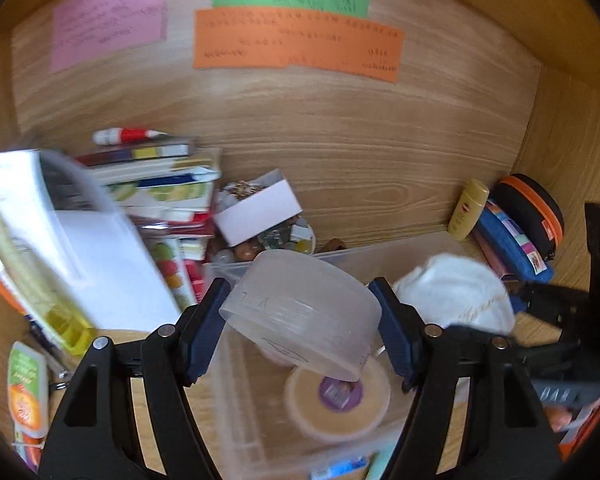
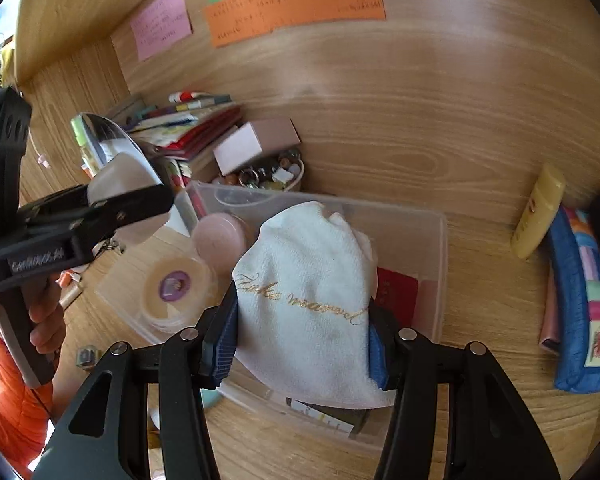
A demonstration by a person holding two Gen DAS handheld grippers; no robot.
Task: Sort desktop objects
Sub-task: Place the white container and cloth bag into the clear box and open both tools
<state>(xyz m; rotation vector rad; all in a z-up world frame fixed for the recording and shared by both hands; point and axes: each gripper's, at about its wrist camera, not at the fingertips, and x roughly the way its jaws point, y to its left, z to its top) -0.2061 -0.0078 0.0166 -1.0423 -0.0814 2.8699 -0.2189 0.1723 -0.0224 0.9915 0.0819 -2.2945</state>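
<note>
My left gripper [image 1: 298, 304] is shut on a translucent round plastic tub [image 1: 300, 308], tilted and held above a clear plastic bin [image 1: 236, 420]. Below it in the bin lies a cream round tub with a purple label [image 1: 336, 400]. My right gripper [image 2: 302, 316] is shut on a folded white cloth with gold script [image 2: 304, 280], over the same bin [image 2: 440, 240]. The right wrist view also shows the translucent tub [image 2: 120, 172] at the left, a pink round lid [image 2: 220, 236] and a red booklet [image 2: 396, 292] in the bin.
A stack of books [image 1: 156, 184] and a white box [image 1: 260, 208] over a bowl of trinkets sit behind the bin. A yellow tube [image 2: 536, 216], a blue pouch [image 2: 580, 300] and a black-and-orange case [image 1: 528, 212] lie at the right. Coloured notes [image 1: 296, 40] hang on the wooden back wall.
</note>
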